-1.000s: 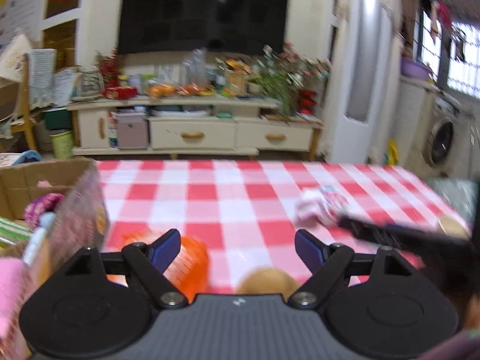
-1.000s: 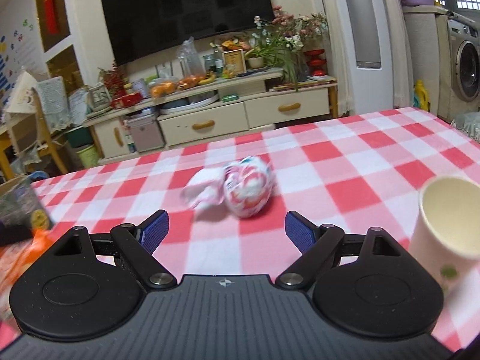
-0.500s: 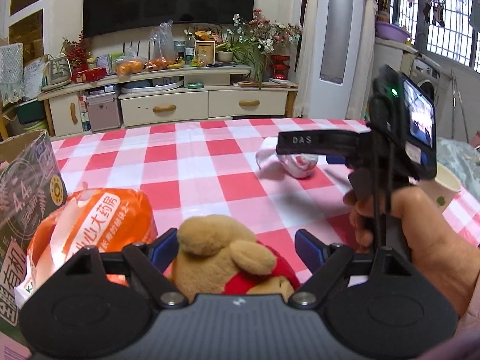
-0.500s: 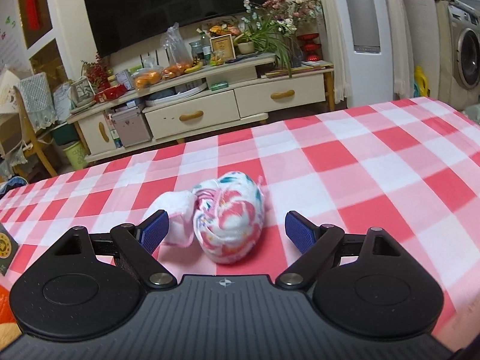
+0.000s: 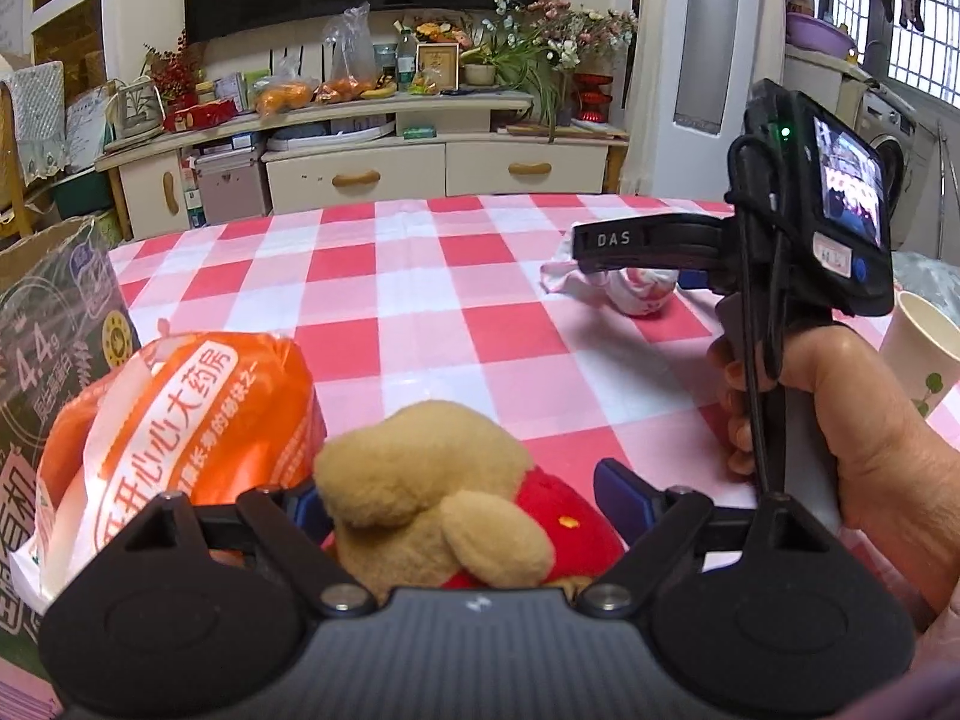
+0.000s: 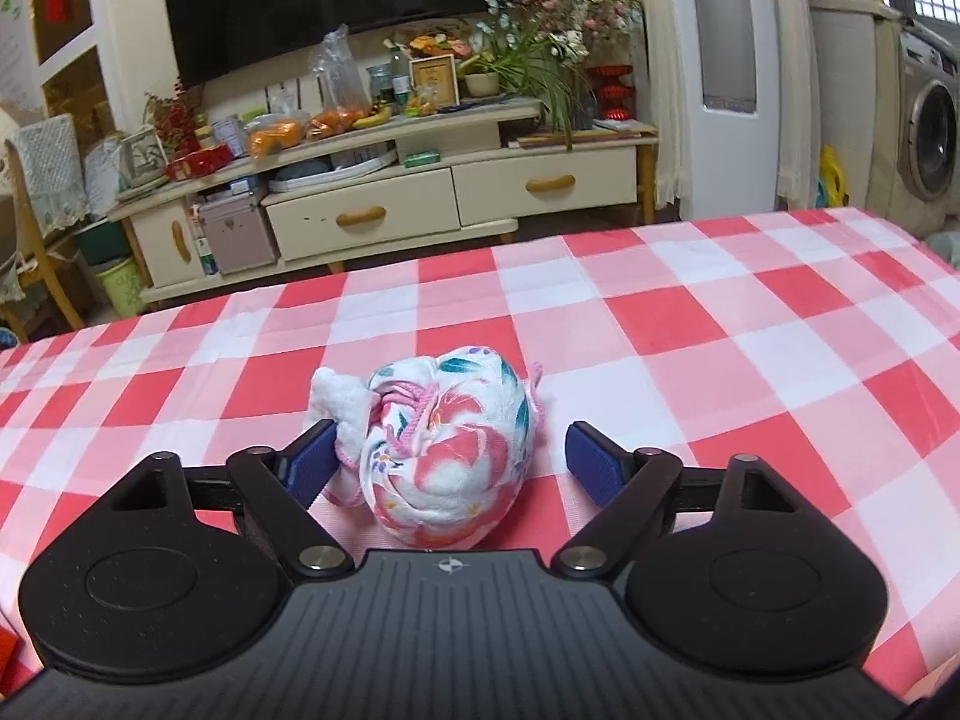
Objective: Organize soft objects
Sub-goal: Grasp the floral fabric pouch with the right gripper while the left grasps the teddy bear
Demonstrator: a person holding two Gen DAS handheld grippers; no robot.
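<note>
Our right claw (image 6: 447,459), jaws just narrowing but still released, now straddles the floral cloth bundle (image 6: 447,444) at lower centre, ready to grasp; our left claw (image 5: 462,498) gapes around the plush bear (image 5: 444,492).

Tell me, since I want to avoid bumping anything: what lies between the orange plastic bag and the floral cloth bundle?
In the left wrist view, only bare red-and-white checked tablecloth lies between the orange plastic bag and the floral cloth bundle.

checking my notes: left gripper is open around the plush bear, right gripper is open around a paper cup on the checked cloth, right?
Not the cup: the right wrist view shows the right gripper open around a floral cloth bundle. The left gripper and plush bear part holds.
</note>
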